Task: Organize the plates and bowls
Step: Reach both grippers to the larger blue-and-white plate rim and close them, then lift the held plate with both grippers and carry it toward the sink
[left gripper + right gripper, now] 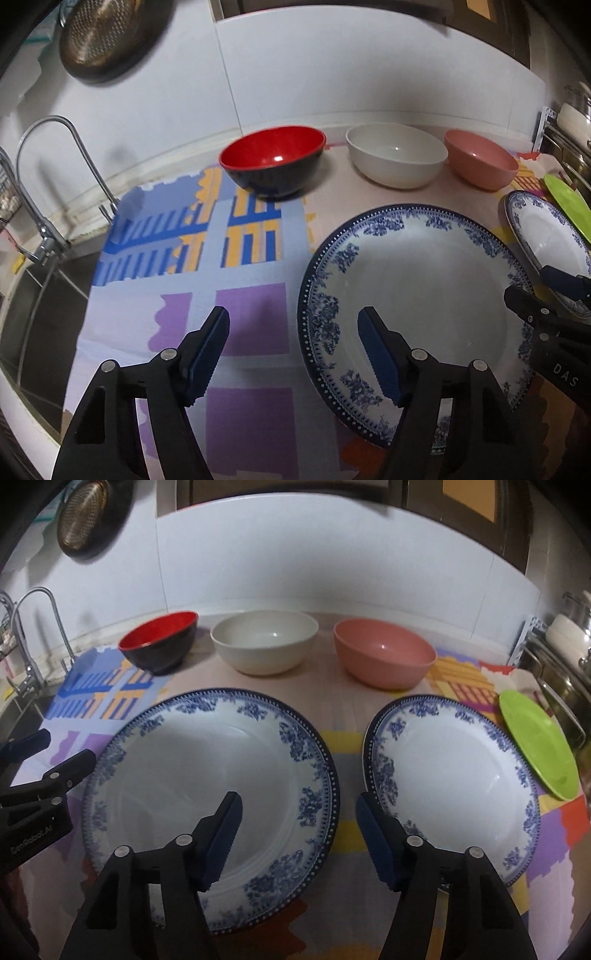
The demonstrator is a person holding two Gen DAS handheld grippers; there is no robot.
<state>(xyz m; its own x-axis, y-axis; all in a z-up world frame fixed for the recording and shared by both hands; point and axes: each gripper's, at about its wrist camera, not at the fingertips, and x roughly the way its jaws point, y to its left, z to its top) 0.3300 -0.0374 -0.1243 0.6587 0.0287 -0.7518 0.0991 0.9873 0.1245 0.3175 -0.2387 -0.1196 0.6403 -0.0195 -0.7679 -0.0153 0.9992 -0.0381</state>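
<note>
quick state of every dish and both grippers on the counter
large blue-patterned white plate: flat on mat, empty, its opposite rims between the two grippers' fingers
smaller blue-patterned plate: flat, empty
green plate: tilted, empty
red-and-black bowl: upright, empty
white bowl: upright, empty
pink bowl: upright, empty
left gripper: open
right gripper: open

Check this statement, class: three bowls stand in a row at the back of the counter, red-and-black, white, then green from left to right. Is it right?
Not quite. The right-hand bowl is pink, not green; the green item is a plate at the right edge. The red-and-black bowl and white bowl are as stated. The right wrist view shows it.
</note>
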